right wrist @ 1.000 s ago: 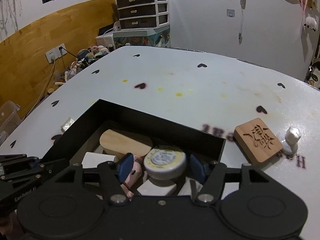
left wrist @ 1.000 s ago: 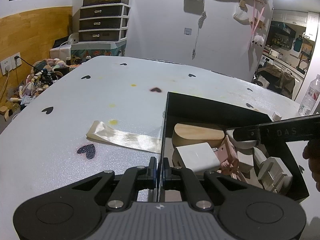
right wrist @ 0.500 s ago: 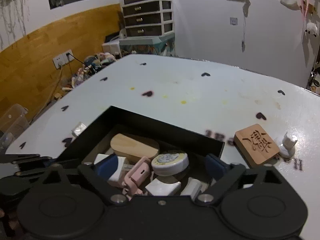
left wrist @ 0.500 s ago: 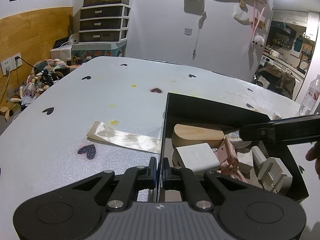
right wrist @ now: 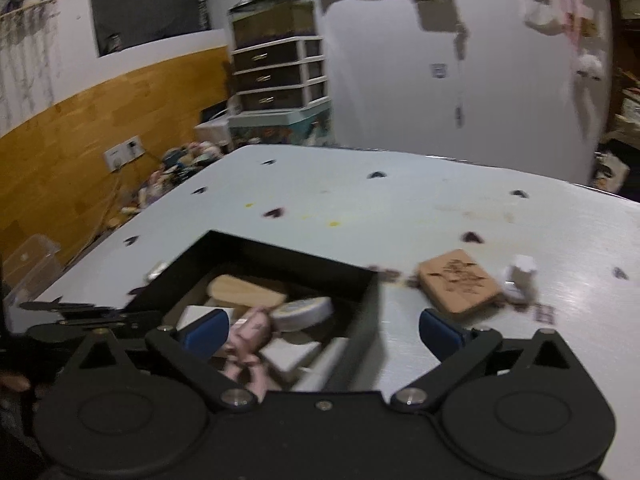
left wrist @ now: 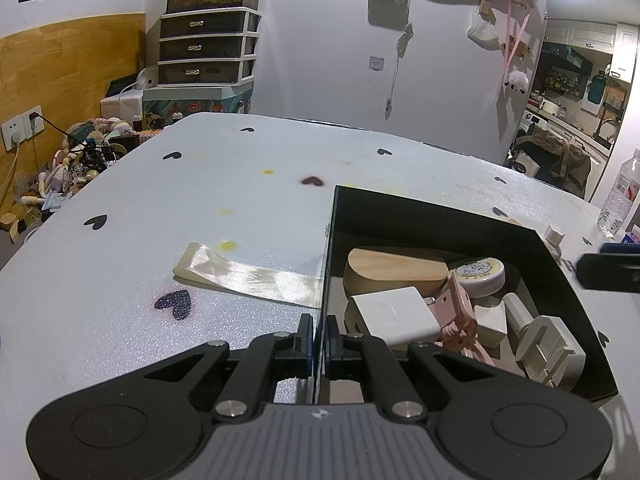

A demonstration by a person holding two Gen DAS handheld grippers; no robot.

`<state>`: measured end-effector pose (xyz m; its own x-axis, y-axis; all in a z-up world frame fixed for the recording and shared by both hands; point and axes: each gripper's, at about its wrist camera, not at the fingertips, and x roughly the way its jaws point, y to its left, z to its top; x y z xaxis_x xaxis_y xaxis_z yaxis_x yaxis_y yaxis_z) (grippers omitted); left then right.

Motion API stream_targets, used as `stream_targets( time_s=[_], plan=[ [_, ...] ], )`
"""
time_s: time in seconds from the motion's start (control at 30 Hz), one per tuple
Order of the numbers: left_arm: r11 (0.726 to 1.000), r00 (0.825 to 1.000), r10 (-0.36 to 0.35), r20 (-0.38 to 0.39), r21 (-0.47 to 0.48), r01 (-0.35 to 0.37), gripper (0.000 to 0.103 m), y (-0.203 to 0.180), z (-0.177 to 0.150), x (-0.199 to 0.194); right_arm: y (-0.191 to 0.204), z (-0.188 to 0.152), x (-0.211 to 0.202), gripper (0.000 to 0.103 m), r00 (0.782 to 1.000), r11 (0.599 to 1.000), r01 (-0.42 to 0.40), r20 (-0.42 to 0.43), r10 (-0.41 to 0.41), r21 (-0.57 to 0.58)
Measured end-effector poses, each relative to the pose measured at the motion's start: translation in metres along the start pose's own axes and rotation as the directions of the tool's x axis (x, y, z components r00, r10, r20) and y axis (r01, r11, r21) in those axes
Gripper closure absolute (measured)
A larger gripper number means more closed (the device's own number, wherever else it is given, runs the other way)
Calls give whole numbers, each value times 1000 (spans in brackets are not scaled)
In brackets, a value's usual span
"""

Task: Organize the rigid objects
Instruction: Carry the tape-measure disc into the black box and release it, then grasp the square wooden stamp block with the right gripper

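A black box (left wrist: 432, 216) stands on the white table and holds several objects: a wooden piece (left wrist: 394, 268), a round tin (left wrist: 480, 274), a white block (left wrist: 394, 314) and a pink clip (left wrist: 458, 316). My left gripper (left wrist: 319, 334) is shut on the box's near left wall. My right gripper (right wrist: 322, 330) is open and empty, above the box's right wall (right wrist: 362, 320); its fingertip (left wrist: 608, 270) shows at the right of the left wrist view. A carved wooden tile (right wrist: 460, 284) and a small white piece (right wrist: 522, 276) lie on the table right of the box.
A pale ribbon (left wrist: 248, 276) lies on the table left of the box. A water bottle (left wrist: 620, 196) stands at the table's far right edge. Black heart marks dot the table. A drawer unit (left wrist: 206, 50) stands beyond the table.
My right gripper let go of the round tin inside the box, opened wide, and rose back to the right. The left gripper kept its hold on the box wall.
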<state>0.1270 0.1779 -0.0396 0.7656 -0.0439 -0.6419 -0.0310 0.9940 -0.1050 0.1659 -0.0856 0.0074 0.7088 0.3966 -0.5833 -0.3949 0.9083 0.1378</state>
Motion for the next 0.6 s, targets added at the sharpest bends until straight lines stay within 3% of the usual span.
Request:
stream_targets(
  time_s=[0.23, 0.33, 0.4, 0.47, 0.6],
  plan=[
    [1000, 1000, -1, 0, -1, 1, 98, 0, 0, 0, -47, -6, 9, 2, 990, 991, 128, 50, -130, 51],
    [1000, 1000, -1, -1, 0, 1, 98, 0, 0, 0, -73, -5, 22, 14, 988, 990, 128, 74, -133, 62],
    [1000, 1000, -1, -1, 1, 1, 98, 0, 0, 0, -88, -3, 35, 35, 988, 989, 135, 68, -139, 62],
    [1000, 1000, -1, -1, 0, 1, 98, 0, 0, 0, -102, 0, 53, 46, 991, 991, 126, 42, -128, 50],
    [1000, 1000, 2, -1, 0, -2, 98, 0, 0, -1, -114, 4, 86, 47, 991, 991, 129, 26, -129, -14]
  ],
)
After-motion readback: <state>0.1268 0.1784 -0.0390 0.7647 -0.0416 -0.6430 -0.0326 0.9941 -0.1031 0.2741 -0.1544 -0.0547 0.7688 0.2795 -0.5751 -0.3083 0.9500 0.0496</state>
